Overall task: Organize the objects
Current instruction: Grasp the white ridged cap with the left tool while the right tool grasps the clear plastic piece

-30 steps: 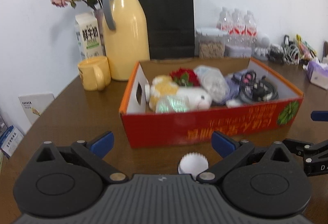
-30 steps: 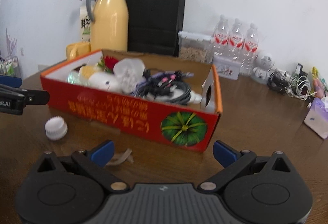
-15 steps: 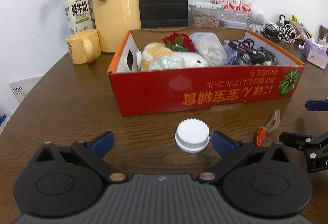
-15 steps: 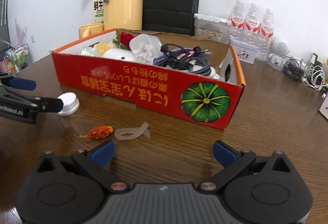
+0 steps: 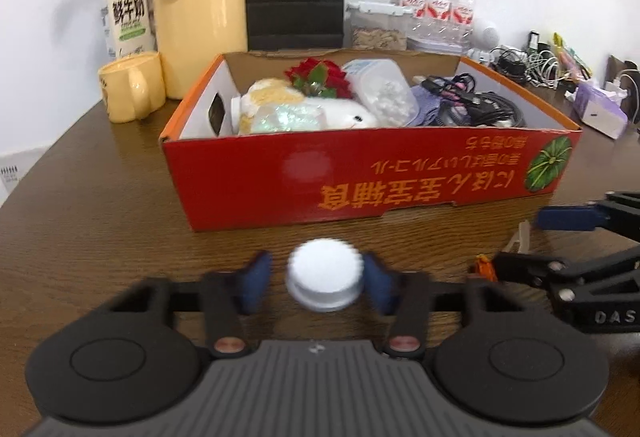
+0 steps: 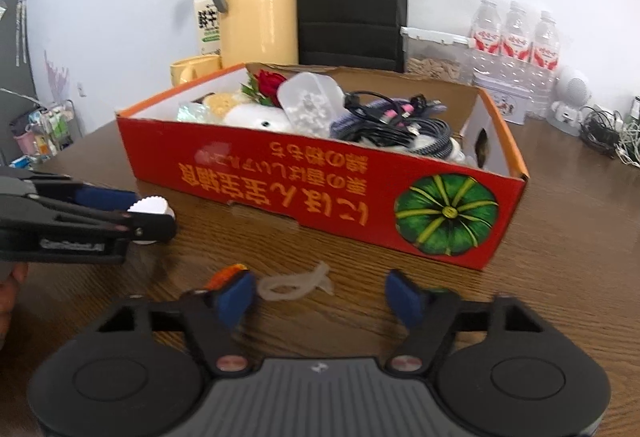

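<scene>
A white ribbed cap [image 5: 323, 284] lies on the brown table in front of a red cardboard box [image 5: 372, 181]. My left gripper [image 5: 318, 287] has its blue fingers on both sides of the cap, the right one touching it and the left a little apart. The cap also shows in the right wrist view [image 6: 151, 208], behind the left gripper. My right gripper [image 6: 320, 297] is open, low over the table. A clear plastic scrap [image 6: 296, 281] lies between its fingers and a small orange piece [image 6: 224, 273] sits by its left finger.
The box [image 6: 320, 189] holds a plush toy, a red flower, a plastic tub and cables. Behind it stand a yellow jug [image 5: 200, 5], yellow mug [image 5: 132, 93], milk carton, black bag, water bottles [image 6: 516, 41] and tangled cables [image 5: 532, 65] at the right.
Both grippers moved forward and lower. The left fingers have narrowed around the white cap. The right fingers have narrowed and reached the plastic scrap and orange piece.
</scene>
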`<state>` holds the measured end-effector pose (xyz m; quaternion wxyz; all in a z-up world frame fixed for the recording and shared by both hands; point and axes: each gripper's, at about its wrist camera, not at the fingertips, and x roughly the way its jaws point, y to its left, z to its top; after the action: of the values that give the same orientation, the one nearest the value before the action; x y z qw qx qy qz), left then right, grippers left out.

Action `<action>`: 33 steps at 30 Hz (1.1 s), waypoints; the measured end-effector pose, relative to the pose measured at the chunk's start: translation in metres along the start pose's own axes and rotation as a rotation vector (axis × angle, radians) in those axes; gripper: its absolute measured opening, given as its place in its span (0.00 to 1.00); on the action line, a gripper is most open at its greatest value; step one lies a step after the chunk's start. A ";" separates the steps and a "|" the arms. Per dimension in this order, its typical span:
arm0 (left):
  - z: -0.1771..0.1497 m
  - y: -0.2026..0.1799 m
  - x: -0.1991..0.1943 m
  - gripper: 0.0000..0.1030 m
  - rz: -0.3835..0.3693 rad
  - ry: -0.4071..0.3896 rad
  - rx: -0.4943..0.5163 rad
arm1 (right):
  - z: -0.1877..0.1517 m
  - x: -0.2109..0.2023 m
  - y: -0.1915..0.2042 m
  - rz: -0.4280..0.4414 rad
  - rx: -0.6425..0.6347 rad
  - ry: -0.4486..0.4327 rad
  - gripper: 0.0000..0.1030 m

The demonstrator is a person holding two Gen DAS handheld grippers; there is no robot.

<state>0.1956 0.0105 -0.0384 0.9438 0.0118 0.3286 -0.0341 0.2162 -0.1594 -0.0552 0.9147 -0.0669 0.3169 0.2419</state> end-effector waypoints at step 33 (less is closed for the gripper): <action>0.007 0.028 -0.049 0.40 0.034 -0.191 -0.156 | 0.003 -0.041 0.007 -0.032 -0.009 -0.201 0.05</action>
<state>0.1637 0.0414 -0.0020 0.9693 -0.0595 0.2386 0.0066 0.1865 -0.1688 -0.0279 0.9454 -0.0513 0.2212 0.2340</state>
